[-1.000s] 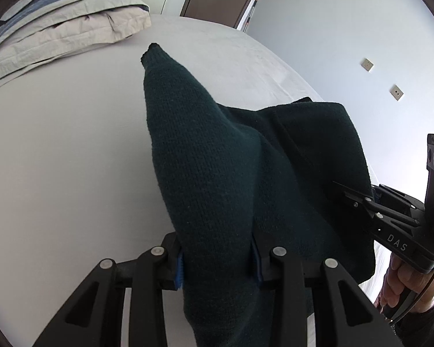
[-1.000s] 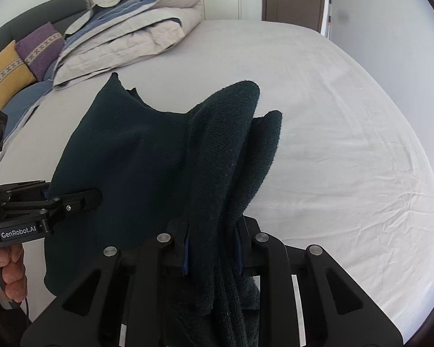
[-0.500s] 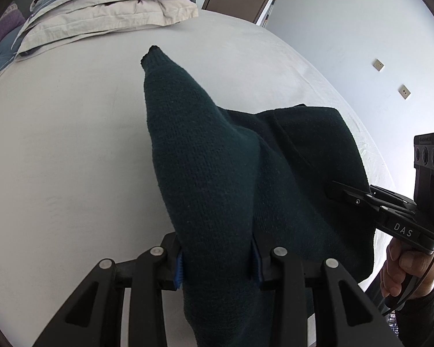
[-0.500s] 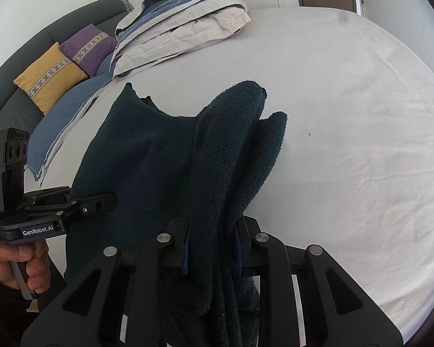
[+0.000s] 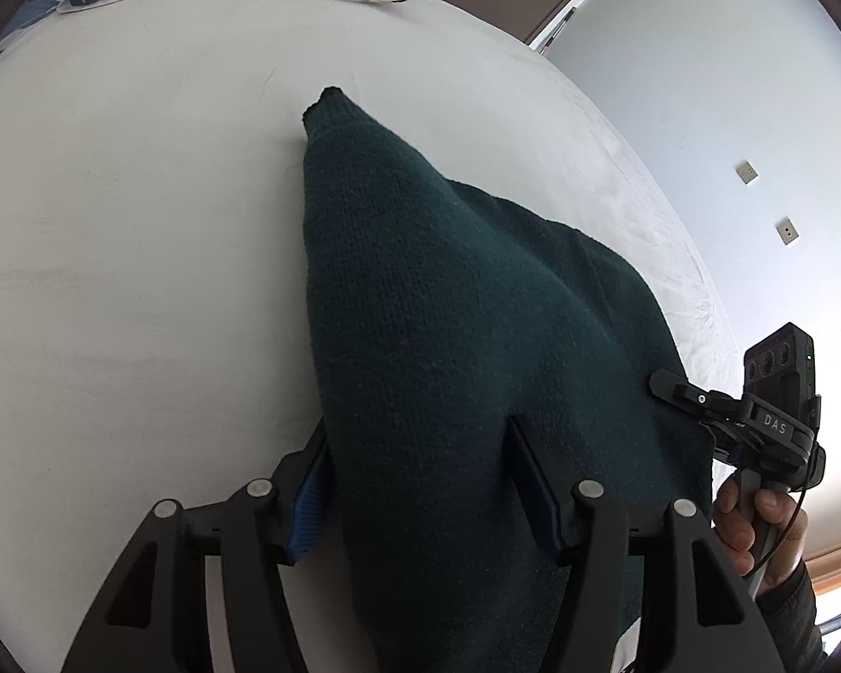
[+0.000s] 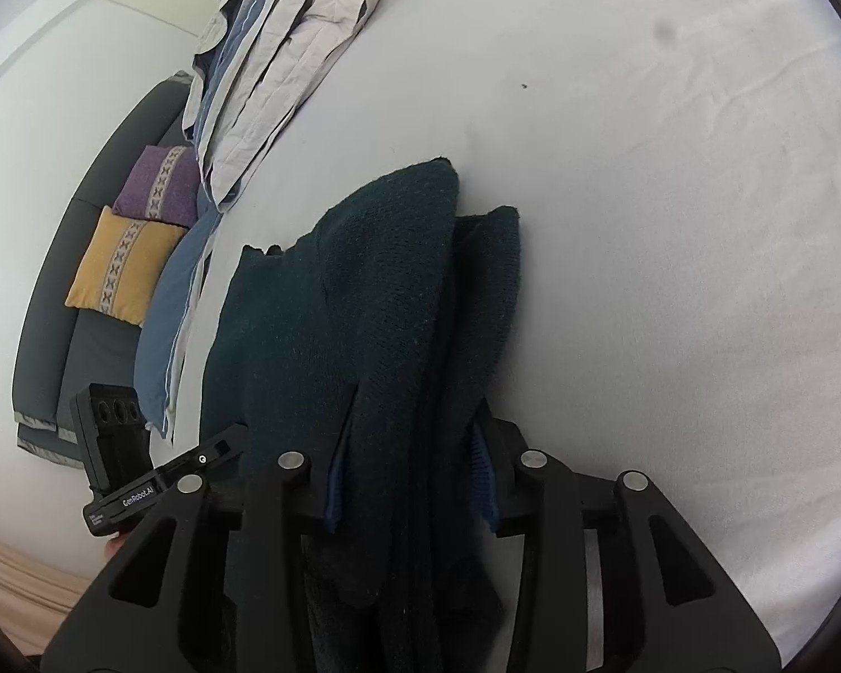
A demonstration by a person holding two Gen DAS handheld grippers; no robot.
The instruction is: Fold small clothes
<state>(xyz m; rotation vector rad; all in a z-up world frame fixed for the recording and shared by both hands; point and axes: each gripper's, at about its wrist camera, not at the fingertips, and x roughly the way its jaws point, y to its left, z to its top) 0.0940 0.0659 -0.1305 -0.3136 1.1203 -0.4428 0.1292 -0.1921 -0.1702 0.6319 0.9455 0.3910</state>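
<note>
Dark green knit sweater (image 5: 448, 336) draped on the white bed (image 5: 140, 280), bunched between both claws. Left claw (image 5: 420, 482) just opening, pads parted, cloth loose between. Right claw (image 6: 409, 476) just opening too, sweater folds still between. Printed: "DAS" on right claw's body, "GenRobot.AI" on left's.

The knitted sweater (image 5: 448, 336) is showing a deep teal green — almost black where it is bunching in shadow. The bed sheet (image 5: 140, 252) under it is looking plain white. Both grippers, the left gripper (image 5: 420, 482) and the right gripper (image 6: 409, 476), are black with bright blue pads (image 5: 308, 505). At the headboard a mustard-yellow cushion (image 6: 120, 266) and a purple cushion (image 6: 160, 188) are each carrying a pale band of crosses — beside them the folded duvet (image 6: 286, 50) is showing beige with blue stripes.
</note>
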